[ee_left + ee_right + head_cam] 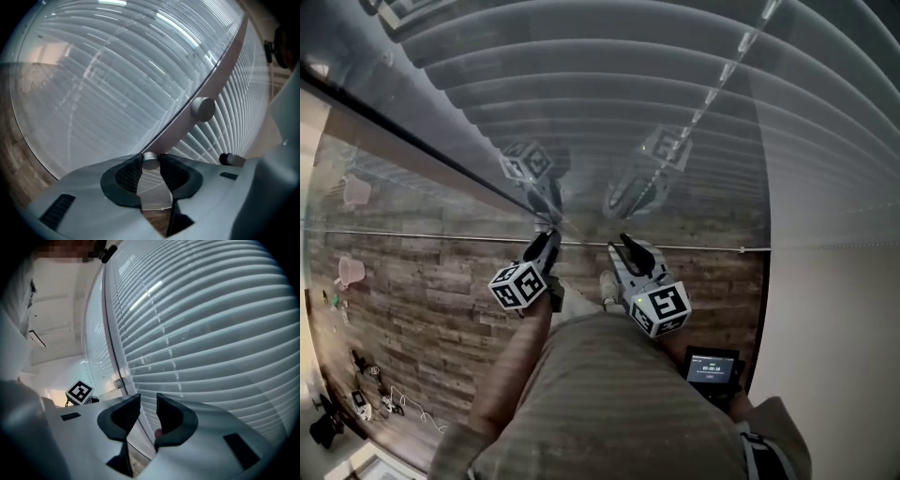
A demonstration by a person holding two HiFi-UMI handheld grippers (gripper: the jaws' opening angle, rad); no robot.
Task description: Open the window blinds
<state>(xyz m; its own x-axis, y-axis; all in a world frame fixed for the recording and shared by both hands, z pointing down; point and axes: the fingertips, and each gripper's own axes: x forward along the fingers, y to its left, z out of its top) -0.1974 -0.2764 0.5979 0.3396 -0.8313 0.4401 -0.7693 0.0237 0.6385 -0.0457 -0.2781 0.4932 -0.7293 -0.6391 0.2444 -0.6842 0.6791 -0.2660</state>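
Closed slat blinds (656, 103) fill the window ahead, behind glass. My left claw (549, 236) pinches a small silver knob (150, 162) by the frame rail (220, 70); my right claw (147, 401) hangs spread, empty. Opening looks barely begun. Next, I reckon, work that knob gently.

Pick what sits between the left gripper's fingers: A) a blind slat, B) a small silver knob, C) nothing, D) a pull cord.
B: the left gripper view shows a small silver knob between the fingers of the left gripper, touched on both sides.
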